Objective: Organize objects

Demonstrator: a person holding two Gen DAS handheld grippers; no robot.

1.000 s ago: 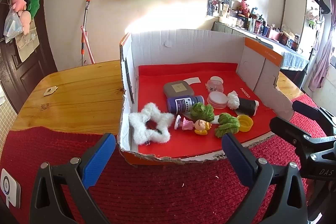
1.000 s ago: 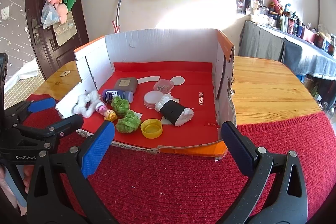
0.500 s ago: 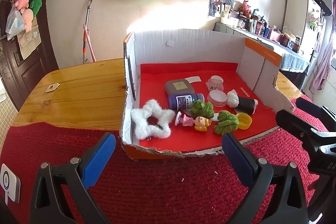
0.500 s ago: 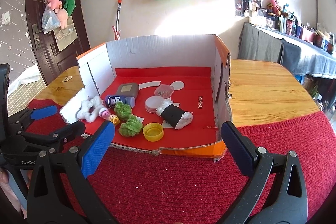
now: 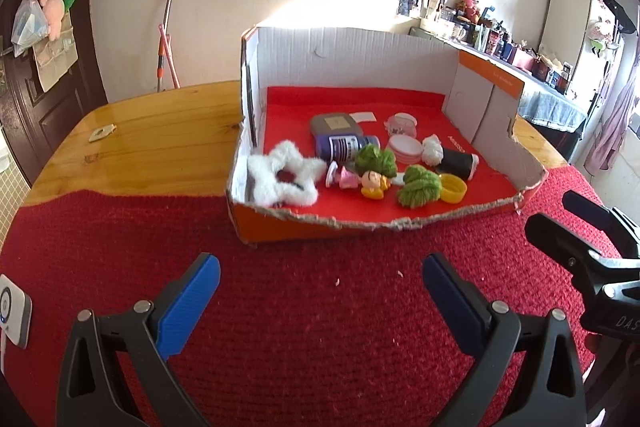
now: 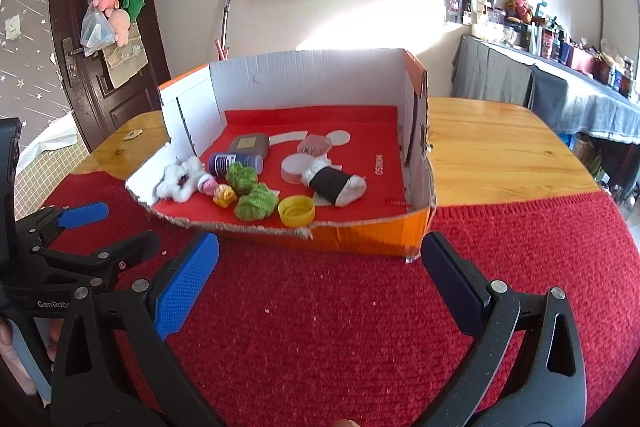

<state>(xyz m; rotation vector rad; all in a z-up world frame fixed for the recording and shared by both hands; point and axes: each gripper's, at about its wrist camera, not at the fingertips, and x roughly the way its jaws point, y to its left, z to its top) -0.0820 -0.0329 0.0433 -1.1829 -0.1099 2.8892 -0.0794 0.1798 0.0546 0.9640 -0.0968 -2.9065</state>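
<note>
A cut-down cardboard box [image 5: 360, 67] [image 6: 312, 79] with a red floor holds small things: a white fluffy star [image 5: 285, 179] [image 6: 178, 181], a purple bottle [image 5: 346, 147] [image 6: 235, 163], two green yarn balls [image 5: 420, 185] [image 6: 256, 203], a yellow cap [image 5: 452, 188] [image 6: 297, 210], a black-and-white roll [image 5: 454, 159] [image 6: 335, 182], small figurines [image 5: 374, 183] [image 6: 224, 195] and a grey case [image 5: 334, 125] [image 6: 249, 143]. My left gripper [image 5: 320, 299] and right gripper [image 6: 320, 287] are both open and empty, over the red mat in front of the box.
The box stands on a wooden table [image 5: 160, 131] [image 6: 492, 147], half on a red knitted mat [image 5: 300, 287] [image 6: 340, 327]. A white device [image 5: 12, 311] lies at the mat's left edge. Bags hang on the far wall.
Both grippers have pulled back from the box toward me, so the box looks farther away. Both stay open. The things in the box have not moved.
</note>
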